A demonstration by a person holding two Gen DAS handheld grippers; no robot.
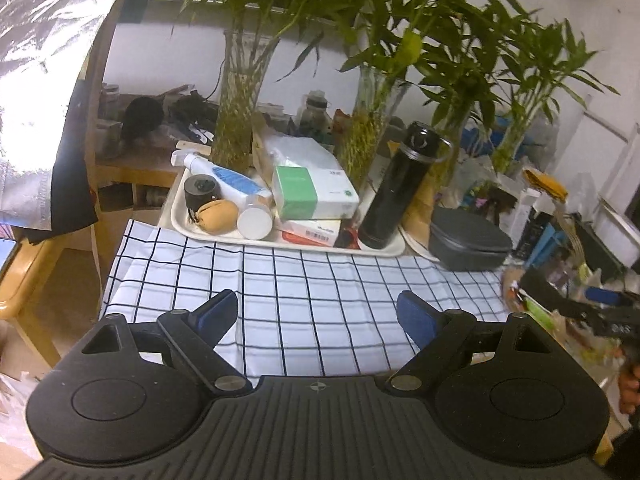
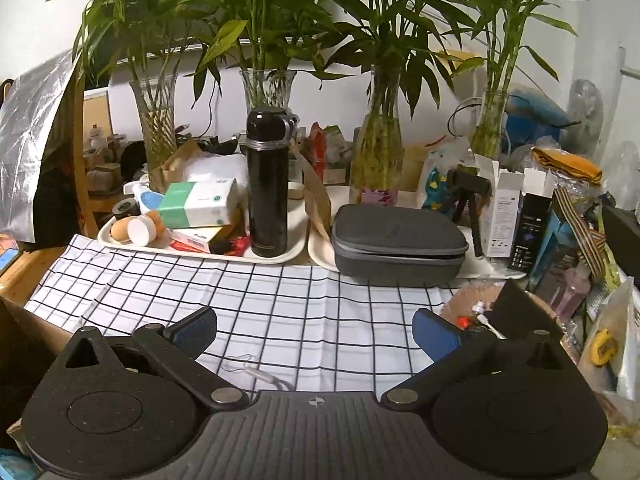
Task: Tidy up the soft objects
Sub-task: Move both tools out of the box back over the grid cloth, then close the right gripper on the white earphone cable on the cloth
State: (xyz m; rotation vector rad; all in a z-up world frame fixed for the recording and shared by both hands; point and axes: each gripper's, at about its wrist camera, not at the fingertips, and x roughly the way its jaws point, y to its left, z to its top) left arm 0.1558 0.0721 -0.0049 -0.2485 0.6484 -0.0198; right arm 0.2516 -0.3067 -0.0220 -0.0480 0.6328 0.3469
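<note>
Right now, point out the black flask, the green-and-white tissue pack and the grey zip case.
black flask (image 2: 267,184): right wrist view, middle of its body.
green-and-white tissue pack (image 1: 316,194): left wrist view, its front face.
grey zip case (image 2: 398,236): right wrist view, its lid.

Right tongs (image 2: 314,332) gape (empty) above checked cloth (image 2: 280,300).

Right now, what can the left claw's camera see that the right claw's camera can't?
Only the left camera shows its own open left claw, plus a black round thing on the far wooden shelf. Only the right camera shows the open right claw, a yellow tape measure and a small black tripod. Both show the checked cloth, the black flask, the grey case and the green tissue pack.
</note>
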